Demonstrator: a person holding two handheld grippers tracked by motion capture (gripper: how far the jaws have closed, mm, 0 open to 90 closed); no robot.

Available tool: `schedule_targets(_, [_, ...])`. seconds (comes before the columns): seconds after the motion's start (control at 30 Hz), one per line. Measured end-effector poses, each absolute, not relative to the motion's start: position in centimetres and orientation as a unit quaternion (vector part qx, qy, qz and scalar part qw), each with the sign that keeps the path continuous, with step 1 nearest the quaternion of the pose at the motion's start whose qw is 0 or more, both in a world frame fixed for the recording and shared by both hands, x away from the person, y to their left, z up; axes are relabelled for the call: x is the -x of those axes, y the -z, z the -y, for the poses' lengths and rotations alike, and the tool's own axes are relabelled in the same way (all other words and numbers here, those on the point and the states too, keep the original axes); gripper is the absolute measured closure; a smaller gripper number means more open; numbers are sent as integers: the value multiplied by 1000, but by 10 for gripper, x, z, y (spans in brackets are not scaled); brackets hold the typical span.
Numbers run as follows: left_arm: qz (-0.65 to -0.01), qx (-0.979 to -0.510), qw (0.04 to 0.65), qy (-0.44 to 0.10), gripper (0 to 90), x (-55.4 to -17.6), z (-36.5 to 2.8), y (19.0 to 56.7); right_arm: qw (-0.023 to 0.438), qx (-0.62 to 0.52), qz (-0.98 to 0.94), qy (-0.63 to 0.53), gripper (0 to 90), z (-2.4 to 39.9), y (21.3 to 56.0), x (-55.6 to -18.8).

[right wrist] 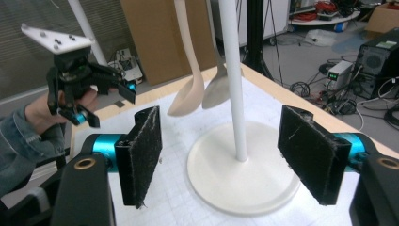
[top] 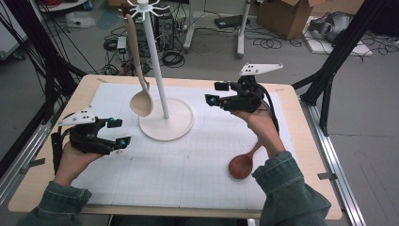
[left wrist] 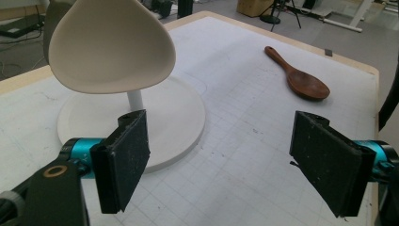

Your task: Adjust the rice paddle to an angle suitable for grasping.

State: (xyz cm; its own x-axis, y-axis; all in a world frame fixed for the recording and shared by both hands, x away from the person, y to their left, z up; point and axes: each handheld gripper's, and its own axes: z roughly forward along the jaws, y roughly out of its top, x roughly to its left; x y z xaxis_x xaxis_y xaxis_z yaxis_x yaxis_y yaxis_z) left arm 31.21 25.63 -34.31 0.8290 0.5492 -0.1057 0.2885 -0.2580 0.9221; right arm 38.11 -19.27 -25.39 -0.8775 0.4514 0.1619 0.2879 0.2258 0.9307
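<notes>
A white stand (top: pixel 165 123) with a tall pole and round base stands at the back middle of the gridded mat. From its top hooks hangs a cream spoon (top: pixel 140 101), bowl down near the base; it looms large in the left gripper view (left wrist: pixel 110 47). The right gripper view shows the cream spoon (right wrist: pixel 188 96) with a second pale spoon (right wrist: pixel 217 90) beside it. A brown wooden spoon (top: pixel 242 165) lies on the mat at the right (left wrist: pixel 301 81). My left gripper (top: pixel 119 132) rests open at the left, empty. My right gripper (top: pixel 215 92) hovers open right of the pole, empty.
The white mat (top: pixel 188 174) covers a wooden table (top: pixel 37 188) with metal rails along both sides. Black frame posts (top: pixel 339 52) stand at the right and left. Cables, a computer case (top: pixel 164 30) and a cardboard box (top: pixel 287 16) lie on the floor beyond.
</notes>
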Motion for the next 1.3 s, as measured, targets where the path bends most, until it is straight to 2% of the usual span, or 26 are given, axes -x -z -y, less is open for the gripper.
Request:
schedule_targets(0.67, [-273,-789,539,-113,186,-317,-251,353,70,-281,-779,-557,289,223,306,-360])
schedule_targets(1.03, [-274,-790,535,-118,147,-317,-244,357,68,-304,-775,-549,287,242,333,-344])
schedule_targets(1.3, [-273,-796,527,-116,101,-317,-234,367,83,-323,-771,-543,295,255,354,-333])
